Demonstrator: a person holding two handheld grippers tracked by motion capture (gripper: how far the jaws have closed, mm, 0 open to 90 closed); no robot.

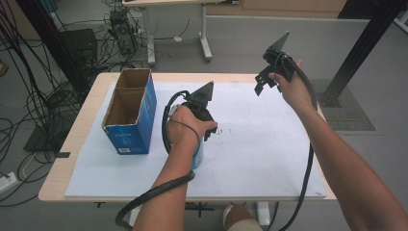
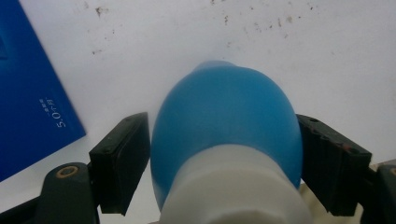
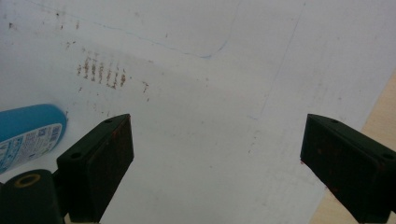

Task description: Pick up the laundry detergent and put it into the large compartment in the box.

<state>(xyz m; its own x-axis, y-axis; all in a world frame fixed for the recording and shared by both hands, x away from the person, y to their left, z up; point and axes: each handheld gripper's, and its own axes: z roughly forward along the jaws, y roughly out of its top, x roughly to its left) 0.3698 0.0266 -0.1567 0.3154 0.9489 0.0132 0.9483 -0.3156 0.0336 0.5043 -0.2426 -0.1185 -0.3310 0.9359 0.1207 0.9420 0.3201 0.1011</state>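
A blue bottle [image 2: 224, 121] with a white band near the camera sits between the jaws of my left gripper [image 2: 224, 158], which press on both its sides. In the high view the bottle [image 1: 197, 158] pokes out under the left hand, over the middle of the white mat [image 1: 269, 144]. My left gripper [image 1: 199, 103] is shut on it. My right gripper [image 1: 264, 82] hangs above the mat's far right part, jaws wide apart with nothing between them. In the right gripper view, its jaws [image 3: 215, 158] frame bare mat, with the bottle [image 3: 28, 130] at the left edge.
An open blue cardboard box [image 1: 130, 110] stands on the mat's left side, close to the left hand; its blue wall [image 2: 28, 93] shows beside the left jaw. The wooden table edge [image 3: 373, 130] lies right of the mat. Cables trail off the table's front.
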